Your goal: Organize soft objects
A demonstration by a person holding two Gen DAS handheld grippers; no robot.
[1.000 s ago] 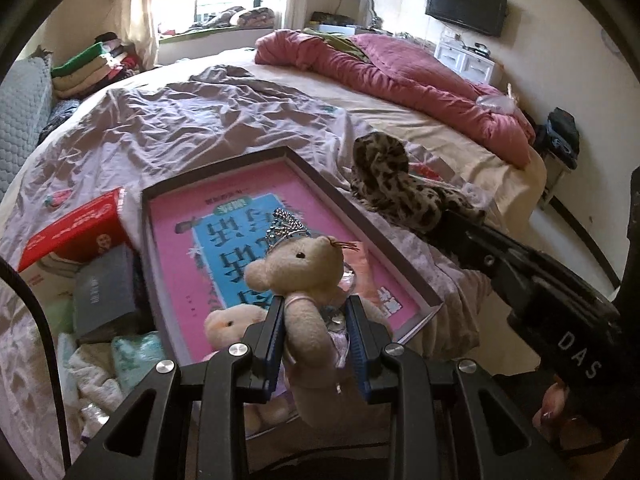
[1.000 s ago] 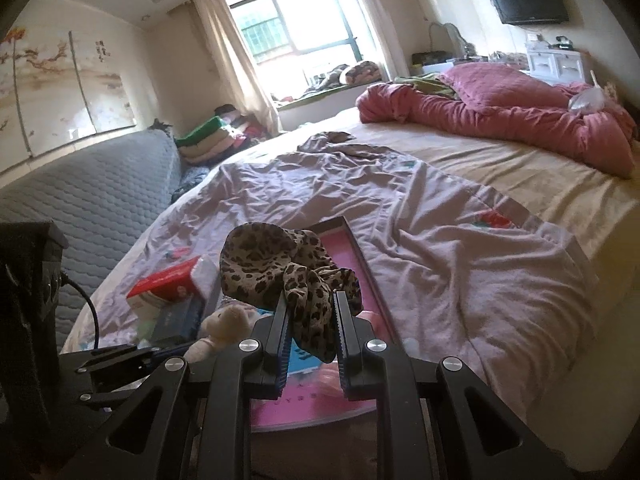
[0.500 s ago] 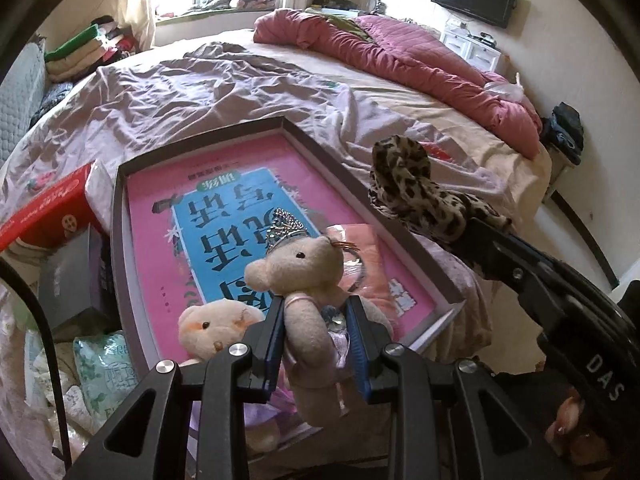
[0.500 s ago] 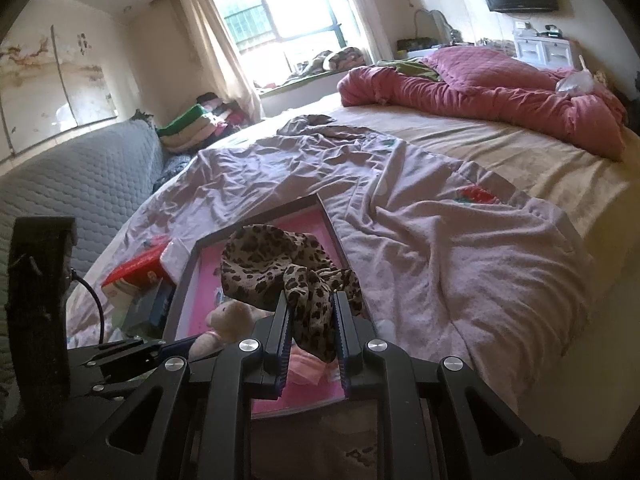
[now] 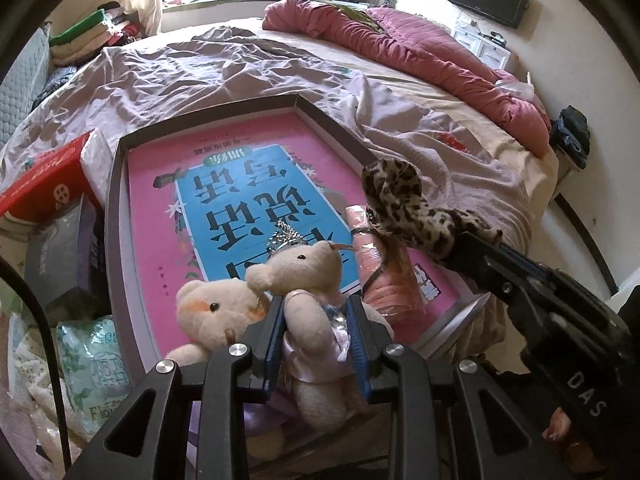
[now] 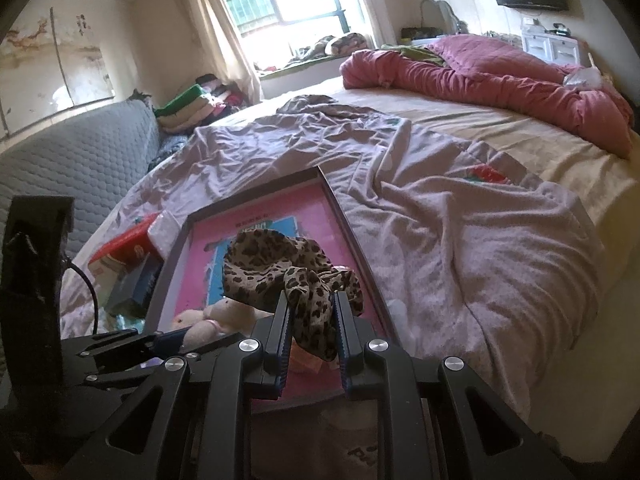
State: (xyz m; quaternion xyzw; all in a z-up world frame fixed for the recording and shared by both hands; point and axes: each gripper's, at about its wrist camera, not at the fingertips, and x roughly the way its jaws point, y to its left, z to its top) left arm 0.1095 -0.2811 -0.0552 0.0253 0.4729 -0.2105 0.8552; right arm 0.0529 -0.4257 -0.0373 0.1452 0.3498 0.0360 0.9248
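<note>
In the tray [image 5: 113,208], a pink book [image 5: 240,184] and a plush bear [image 5: 212,312] lie.

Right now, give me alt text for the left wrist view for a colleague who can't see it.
The left gripper is shut on a crowned teddy bear above a dark tray lined in pink on a bed. A second plush bear lies beside it, and the right gripper holds a leopard-print cloth.

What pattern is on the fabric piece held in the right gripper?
Leopard print, tan with dark spots, on the fabric piece; clearest in the right wrist view.
</note>
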